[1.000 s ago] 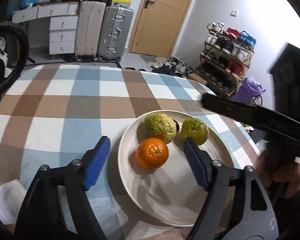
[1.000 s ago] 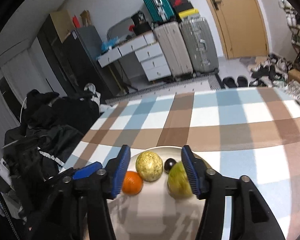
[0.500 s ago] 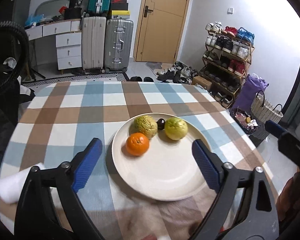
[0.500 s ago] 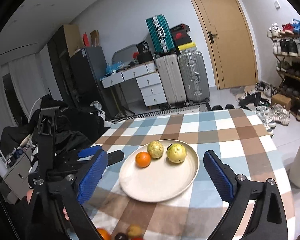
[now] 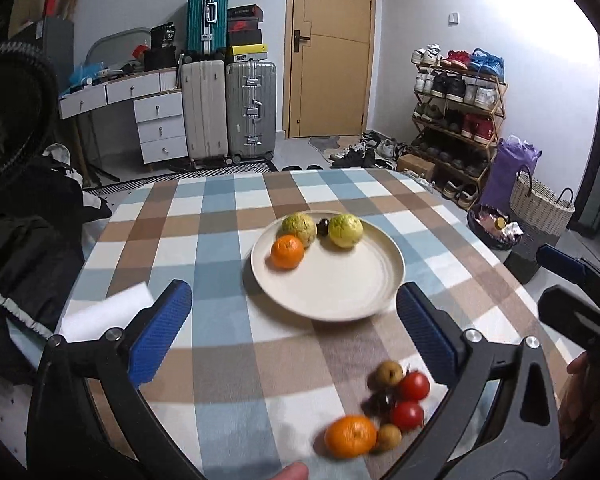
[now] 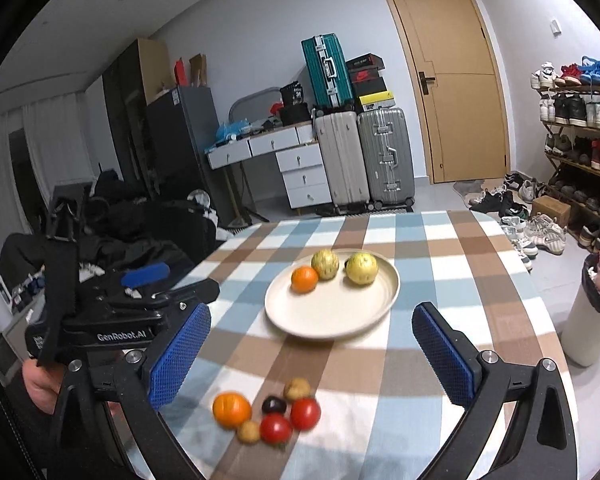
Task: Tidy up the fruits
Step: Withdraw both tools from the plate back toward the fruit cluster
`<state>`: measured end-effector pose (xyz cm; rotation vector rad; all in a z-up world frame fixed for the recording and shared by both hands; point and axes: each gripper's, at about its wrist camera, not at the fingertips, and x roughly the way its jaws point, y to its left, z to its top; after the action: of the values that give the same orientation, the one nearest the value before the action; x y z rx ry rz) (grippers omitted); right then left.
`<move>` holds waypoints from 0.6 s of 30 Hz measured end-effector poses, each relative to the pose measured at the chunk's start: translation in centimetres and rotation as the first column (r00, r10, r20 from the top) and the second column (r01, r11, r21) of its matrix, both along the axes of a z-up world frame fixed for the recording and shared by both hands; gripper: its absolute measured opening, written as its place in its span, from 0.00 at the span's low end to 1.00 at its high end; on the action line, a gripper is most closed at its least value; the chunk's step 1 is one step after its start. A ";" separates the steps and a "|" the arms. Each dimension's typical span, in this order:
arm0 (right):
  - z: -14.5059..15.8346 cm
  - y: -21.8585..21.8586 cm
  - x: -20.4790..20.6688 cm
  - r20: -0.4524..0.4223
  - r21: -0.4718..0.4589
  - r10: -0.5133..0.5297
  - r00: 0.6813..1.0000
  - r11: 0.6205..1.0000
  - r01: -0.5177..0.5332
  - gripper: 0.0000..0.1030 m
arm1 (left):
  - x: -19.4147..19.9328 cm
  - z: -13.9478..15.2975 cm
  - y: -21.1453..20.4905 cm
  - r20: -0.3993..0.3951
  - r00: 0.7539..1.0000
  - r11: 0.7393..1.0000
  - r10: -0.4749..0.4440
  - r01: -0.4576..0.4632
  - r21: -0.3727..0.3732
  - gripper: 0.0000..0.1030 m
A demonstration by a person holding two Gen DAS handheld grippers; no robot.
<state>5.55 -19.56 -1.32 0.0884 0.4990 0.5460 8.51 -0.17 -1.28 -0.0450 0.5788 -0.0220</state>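
The loose fruit lies in a tight cluster on the near side of the plate (image 6: 332, 324): an orange (image 6: 232, 410), two red tomatoes (image 6: 288, 420), a dark plum-like fruit (image 6: 274, 404) and two small brownish ones I cannot name. On the plate's far half sit another orange (image 5: 287, 252), two yellow-green fruits (image 5: 345, 231) and a small dark one between them. I judge the tomatoes soft and thin-skinned, so I would close gently across their widest part; the orange looks firmer and should tolerate a squarer grip, though it may roll. My left gripper (image 5: 296, 332) and right gripper (image 6: 312, 352) both hang with jaws spread wide, holding nothing. Under the plate is a checked tablecloth (image 6: 440, 264), possibly loose. Beyond it stand suitcases (image 6: 364, 156), a door and a shoe rack.
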 end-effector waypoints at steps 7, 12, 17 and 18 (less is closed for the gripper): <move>-2.7 0.7 -3.0 -0.017 -0.059 -0.009 1.000 0.998 0.008 1.00 | -3.8 -2.5 0.2 -0.048 0.999 1.000 -0.008 0.008 0.009 0.99; -5.5 2.1 -3.9 -0.079 -0.108 0.015 0.997 0.994 -0.024 1.00 | -5.2 -5.3 1.3 -0.091 0.996 1.000 -0.006 0.004 -0.025 0.99; -7.7 3.3 -4.3 -0.131 -0.123 0.044 0.990 0.991 -0.061 1.00 | -5.8 -7.8 1.9 -0.135 0.991 0.999 -0.012 0.008 -0.032 0.99; -8.0 3.4 -4.2 -0.141 -0.118 0.046 0.989 0.991 -0.063 1.00 | -6.0 -8.3 2.0 -0.152 0.988 0.999 -0.019 0.012 -0.044 0.99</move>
<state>1.34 -16.11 -9.28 -0.0051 0.6704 0.5642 2.47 1.86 -9.62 -0.0846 0.7312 -0.0462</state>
